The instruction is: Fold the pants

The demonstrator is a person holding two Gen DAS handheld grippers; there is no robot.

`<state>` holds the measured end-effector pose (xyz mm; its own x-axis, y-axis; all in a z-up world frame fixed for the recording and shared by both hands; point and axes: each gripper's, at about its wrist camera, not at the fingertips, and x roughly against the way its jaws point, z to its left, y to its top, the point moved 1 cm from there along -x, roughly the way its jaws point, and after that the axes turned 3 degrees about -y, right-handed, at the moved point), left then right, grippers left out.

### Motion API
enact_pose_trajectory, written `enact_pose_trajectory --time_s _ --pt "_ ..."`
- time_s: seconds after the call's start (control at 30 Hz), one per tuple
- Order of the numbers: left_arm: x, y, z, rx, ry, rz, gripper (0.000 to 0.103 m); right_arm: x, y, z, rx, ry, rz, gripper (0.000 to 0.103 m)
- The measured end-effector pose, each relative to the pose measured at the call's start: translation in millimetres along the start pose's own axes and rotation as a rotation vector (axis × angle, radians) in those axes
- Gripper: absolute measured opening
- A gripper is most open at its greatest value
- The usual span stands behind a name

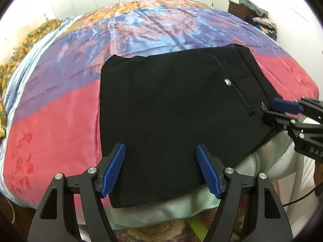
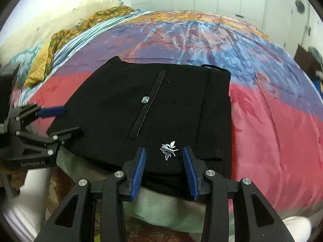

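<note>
Black pants (image 1: 171, 111) lie folded into a flat rectangle at the near edge of the bed, back pocket with a silver button (image 1: 227, 82) facing up; they also show in the right wrist view (image 2: 161, 109) with a small white emblem (image 2: 168, 150). My left gripper (image 1: 161, 161) is open, just above the folded pants' near edge, holding nothing. My right gripper (image 2: 164, 161) is open, its fingers either side of the emblem near the waistband end. Each gripper shows in the other's view, the right gripper (image 1: 280, 111) and the left gripper (image 2: 60, 119).
The bed has a shiny red, purple and blue bedspread (image 1: 60, 121). A pale green cloth (image 1: 181, 207) hangs under the pants at the bed's edge. Patterned yellow fabric (image 2: 46, 60) lies at the far left. A dark cabinet with clothes (image 1: 248, 10) stands at the far right.
</note>
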<state>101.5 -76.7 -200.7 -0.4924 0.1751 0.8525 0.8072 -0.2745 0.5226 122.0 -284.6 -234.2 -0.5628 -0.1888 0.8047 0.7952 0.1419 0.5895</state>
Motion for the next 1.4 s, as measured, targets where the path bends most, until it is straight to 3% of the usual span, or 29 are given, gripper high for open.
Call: enact_pose_trajectory --time_s 0.13,0.33,0.97,1.0,1.07,1.13,1.27,1.4 --pt "10 -1 4 0.017 -0.001 -0.013 0.074 21 4 9 0.025 -0.025 -0.004 0.039" --pt "-3 -6 -8 -0.03 0.054 0.012 0.076 6 -11 10 0.032 -0.035 0.039 0.04" --pt "-2 -5 -3 -0.013 0.036 0.021 0.076 7 -13 9 0.025 -0.027 0.036 0.041" --pt "-1 -4 -2 -0.006 0.028 0.021 0.076 7 -13 9 0.024 -0.015 0.036 0.046" --pt "3 -4 2 0.025 -0.012 0.015 0.081 6 -13 14 0.034 0.033 0.041 0.069" --pt "4 -5 5 0.038 -0.033 0.016 0.084 4 -16 21 0.069 0.036 0.058 0.081" --pt "7 -6 1 0.028 -0.04 0.018 0.084 -3 -23 31 0.106 0.004 0.093 0.083" --pt "22 -6 7 0.052 -0.116 0.014 0.084 18 -17 9 -0.01 0.124 0.06 0.083"
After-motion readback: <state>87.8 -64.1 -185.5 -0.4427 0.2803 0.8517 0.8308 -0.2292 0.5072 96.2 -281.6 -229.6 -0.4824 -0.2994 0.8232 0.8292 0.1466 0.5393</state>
